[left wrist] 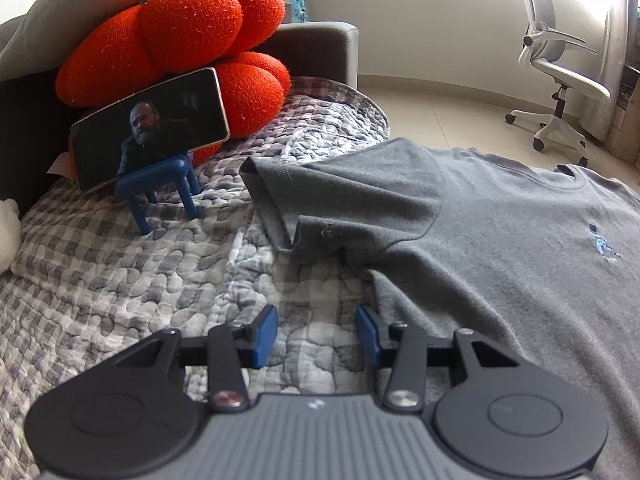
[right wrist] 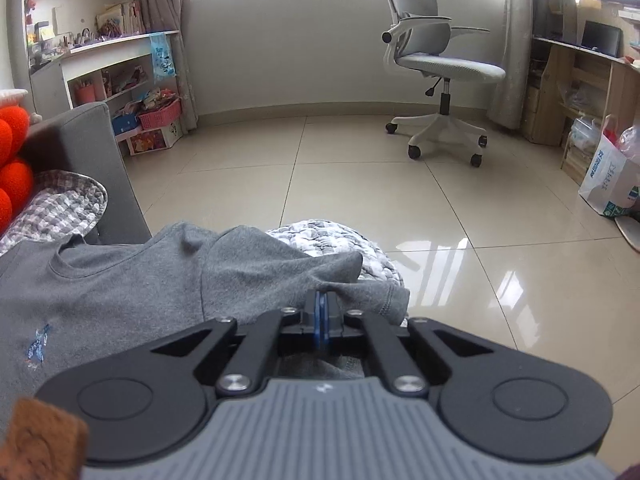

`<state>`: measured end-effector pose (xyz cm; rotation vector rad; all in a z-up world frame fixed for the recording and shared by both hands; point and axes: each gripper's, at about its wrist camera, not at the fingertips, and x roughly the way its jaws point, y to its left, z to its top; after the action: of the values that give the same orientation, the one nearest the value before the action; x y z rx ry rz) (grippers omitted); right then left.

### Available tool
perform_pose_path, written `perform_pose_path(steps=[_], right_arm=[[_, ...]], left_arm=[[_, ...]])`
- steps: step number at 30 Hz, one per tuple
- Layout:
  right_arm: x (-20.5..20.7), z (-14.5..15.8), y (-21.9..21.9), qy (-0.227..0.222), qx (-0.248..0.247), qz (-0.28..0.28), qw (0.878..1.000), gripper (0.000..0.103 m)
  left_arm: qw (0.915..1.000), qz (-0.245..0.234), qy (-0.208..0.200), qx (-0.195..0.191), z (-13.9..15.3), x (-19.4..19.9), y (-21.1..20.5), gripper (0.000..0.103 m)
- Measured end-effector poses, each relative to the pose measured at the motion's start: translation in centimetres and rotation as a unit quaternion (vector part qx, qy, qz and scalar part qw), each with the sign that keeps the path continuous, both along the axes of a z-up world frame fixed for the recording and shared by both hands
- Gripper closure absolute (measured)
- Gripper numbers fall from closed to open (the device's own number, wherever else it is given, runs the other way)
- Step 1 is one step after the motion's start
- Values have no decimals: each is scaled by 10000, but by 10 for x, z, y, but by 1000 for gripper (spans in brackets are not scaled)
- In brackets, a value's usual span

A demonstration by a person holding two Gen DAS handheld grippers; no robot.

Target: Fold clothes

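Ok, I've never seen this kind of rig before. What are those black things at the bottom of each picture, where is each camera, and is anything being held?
Those are two hand-held grippers, each with a camera looking forward along its blue fingers. One picture is from the left gripper, the other from the right gripper. A grey T-shirt lies spread out on a checked quilt over a sofa. The left jaws stand open over bare quilt beside the shirt's side edge, just below its sleeve, and hold nothing. The right jaws are shut, with the shirt's other sleeve bunched at their tips; whether they pinch it I cannot tell. Behind stand a phone on a blue stand, an orange cushion and an office chair.
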<state>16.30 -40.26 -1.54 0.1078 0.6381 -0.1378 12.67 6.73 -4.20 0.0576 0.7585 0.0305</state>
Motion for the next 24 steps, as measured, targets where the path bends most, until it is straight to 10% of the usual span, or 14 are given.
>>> perform_pose_path(steps=[15,19,24], right_arm=[[-18,-25,-78,214,1946,-997,9756,87],[-30,-27,-80,38,2362,-905,9675,46],[-29,-21,-60,-14,2326,-452,9715,49]], left_arm=[[10000,-1,-8,-40,-1,1,2,58],[10000,39,11,-70,0,1,2,58],[9999,61,44,-144,1,0,4,58]])
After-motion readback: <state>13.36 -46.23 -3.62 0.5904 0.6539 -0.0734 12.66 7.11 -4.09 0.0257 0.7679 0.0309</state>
